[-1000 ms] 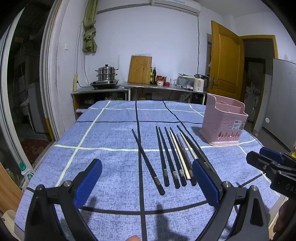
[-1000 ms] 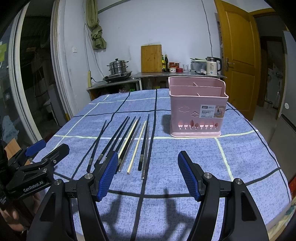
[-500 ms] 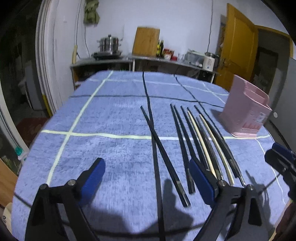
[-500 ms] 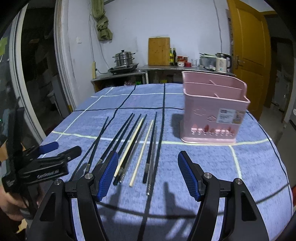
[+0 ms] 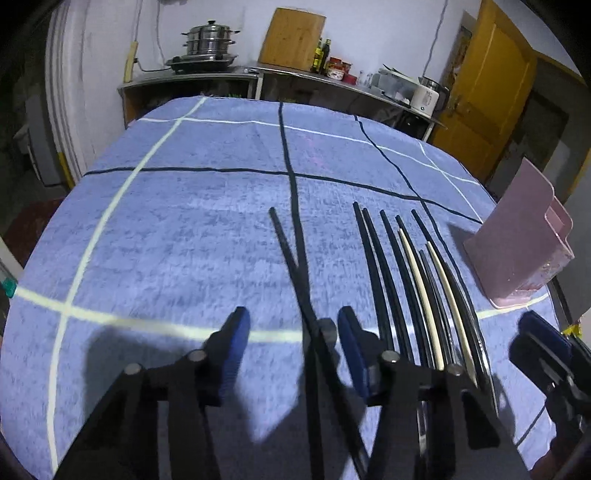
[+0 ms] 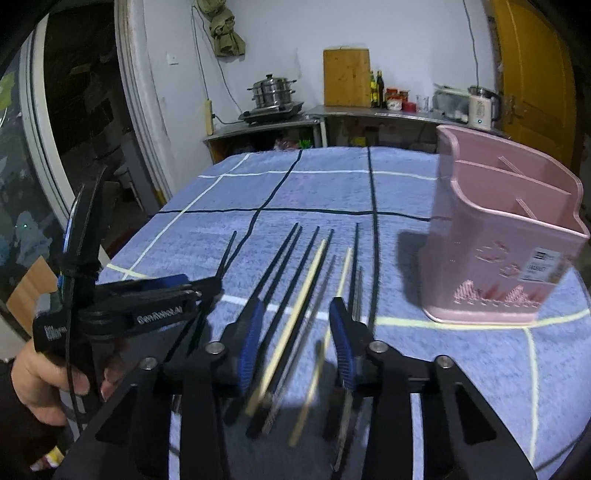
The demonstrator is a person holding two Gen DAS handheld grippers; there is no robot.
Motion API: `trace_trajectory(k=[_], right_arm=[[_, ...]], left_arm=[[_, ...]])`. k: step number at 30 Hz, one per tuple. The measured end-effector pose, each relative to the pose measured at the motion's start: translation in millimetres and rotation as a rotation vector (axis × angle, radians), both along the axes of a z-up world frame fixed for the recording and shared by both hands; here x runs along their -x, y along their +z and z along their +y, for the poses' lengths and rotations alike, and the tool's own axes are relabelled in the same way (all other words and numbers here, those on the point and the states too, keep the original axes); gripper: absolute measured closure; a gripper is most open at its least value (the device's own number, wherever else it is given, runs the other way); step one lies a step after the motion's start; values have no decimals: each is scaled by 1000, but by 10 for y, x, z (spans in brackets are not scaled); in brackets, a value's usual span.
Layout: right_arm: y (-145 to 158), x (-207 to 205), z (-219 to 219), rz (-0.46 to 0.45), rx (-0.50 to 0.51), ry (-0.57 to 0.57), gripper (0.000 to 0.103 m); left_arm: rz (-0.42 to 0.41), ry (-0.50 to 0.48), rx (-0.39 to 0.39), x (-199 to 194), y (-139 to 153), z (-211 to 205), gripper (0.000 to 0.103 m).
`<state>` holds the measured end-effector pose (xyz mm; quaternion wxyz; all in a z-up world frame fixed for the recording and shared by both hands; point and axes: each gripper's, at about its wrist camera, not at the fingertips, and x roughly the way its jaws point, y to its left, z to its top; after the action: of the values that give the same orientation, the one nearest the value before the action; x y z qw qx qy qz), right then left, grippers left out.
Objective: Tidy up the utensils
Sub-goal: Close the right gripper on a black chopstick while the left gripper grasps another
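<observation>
White plastered walls [image 6: 288, 33] enclose the room. A steel counter [image 6: 369, 112] stands against the rear wall, carrying a stacked steamer pot [image 6: 272, 90], wooden cutting board [image 6: 346, 77] (leaning upright) and kettle [image 6: 480, 109]. A yellow wooden door [image 5: 484, 85] stands right.

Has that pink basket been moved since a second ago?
No. The pink basket sits on the same pale stripe of the cloth; only the cameras came closer.

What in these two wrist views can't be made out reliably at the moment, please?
- Near ends of the chopsticks: right wrist view, blurred and covered by the right gripper.
- Lone black chopstick: left wrist view, lower part merges with shadow between the fingers of the left gripper, whose jaws have just been closing; contact unclear.
- Pink basket: left wrist view, only its side shows.
- Basket label: too blurred to read.
</observation>
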<state>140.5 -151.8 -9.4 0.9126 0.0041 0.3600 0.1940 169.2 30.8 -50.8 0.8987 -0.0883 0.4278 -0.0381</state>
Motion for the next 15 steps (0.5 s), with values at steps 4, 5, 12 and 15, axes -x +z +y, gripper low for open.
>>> trace_trajectory(k=[4, 5, 12, 15], right_arm=[[-81, -209, 98, 56, -19, 15, 80], [-109, -276, 131, 76, -23, 18, 81], [-249, -596, 336, 144, -18, 49, 87], [-322, -695, 358, 175, -9, 42, 89]], left_arm=[[0, -15, -41, -98, -4, -48, 63], [0, -15, -59, -116, -4, -51, 67], [13, -18, -52, -152, 8, 98, 90], [19, -26, -38, -177, 9, 135, 90]])
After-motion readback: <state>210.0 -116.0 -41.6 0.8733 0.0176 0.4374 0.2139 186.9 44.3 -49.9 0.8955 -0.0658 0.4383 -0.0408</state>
